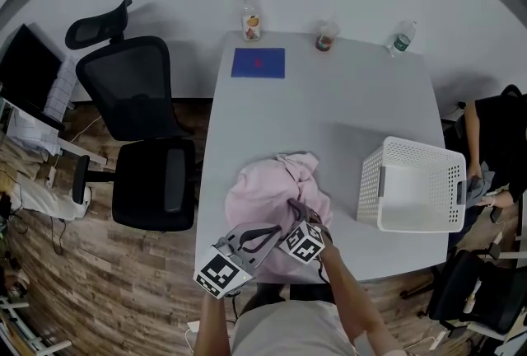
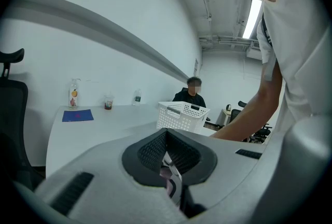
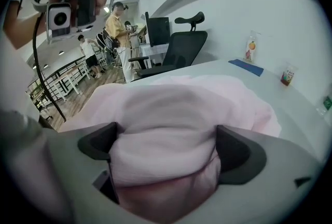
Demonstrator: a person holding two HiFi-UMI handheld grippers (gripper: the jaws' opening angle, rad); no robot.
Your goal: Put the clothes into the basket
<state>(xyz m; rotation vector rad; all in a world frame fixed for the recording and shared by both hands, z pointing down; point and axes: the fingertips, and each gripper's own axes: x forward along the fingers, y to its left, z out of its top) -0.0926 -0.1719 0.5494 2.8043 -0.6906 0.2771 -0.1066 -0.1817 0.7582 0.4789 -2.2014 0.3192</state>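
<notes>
A crumpled pink garment (image 1: 272, 199) lies on the grey table (image 1: 329, 107) near its front edge. The white slatted basket (image 1: 416, 185) stands empty to its right, at the table's right edge. My right gripper (image 1: 295, 212) is pressed down into the garment. In the right gripper view its jaws (image 3: 166, 140) stand wide apart with a thick fold of the pink cloth (image 3: 171, 129) filling the gap. My left gripper (image 1: 276, 231) hovers just left of it over the garment's near edge. Its jaws (image 2: 166, 137) are closed tip to tip with no cloth in them. The basket (image 2: 181, 115) shows beyond them.
At the table's far end are a blue mat (image 1: 258, 63), an orange-labelled bottle (image 1: 251, 19), a cup (image 1: 326, 37) and a water bottle (image 1: 401, 37). Two black office chairs (image 1: 136, 86) stand left of the table. A person (image 1: 486, 140) sits to the right beyond the basket.
</notes>
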